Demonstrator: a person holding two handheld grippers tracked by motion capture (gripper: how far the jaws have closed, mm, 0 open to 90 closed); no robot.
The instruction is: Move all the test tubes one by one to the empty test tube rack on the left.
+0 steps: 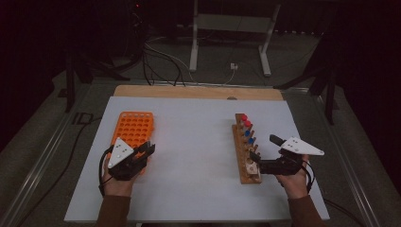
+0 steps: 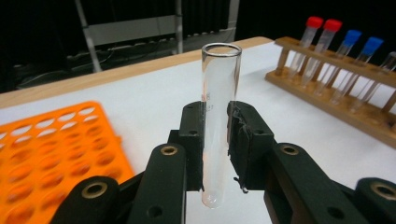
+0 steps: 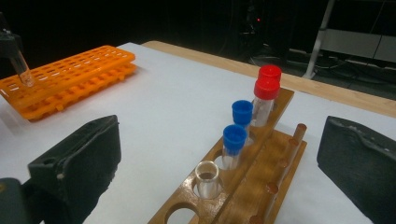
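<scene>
High view: the left tool [image 1: 147, 150], near the desk's [image 1: 198, 142] left edge, hovers at the near end of the orange rack [image 1: 134, 127], seemingly to seat a tube, while the right tool [image 1: 257, 158] waits beside the near end of the wooden rack [image 1: 246, 151]. Left gripper view: its jaws are clamped on a clear glass test tube [image 2: 218, 121], long axis upright, open mouth up, rounded base down, suiting vertical insertion. Right gripper view: the right tool's jaws stand apart around nothing, above the wooden rack's capped tubes [image 3: 254, 114].
</scene>
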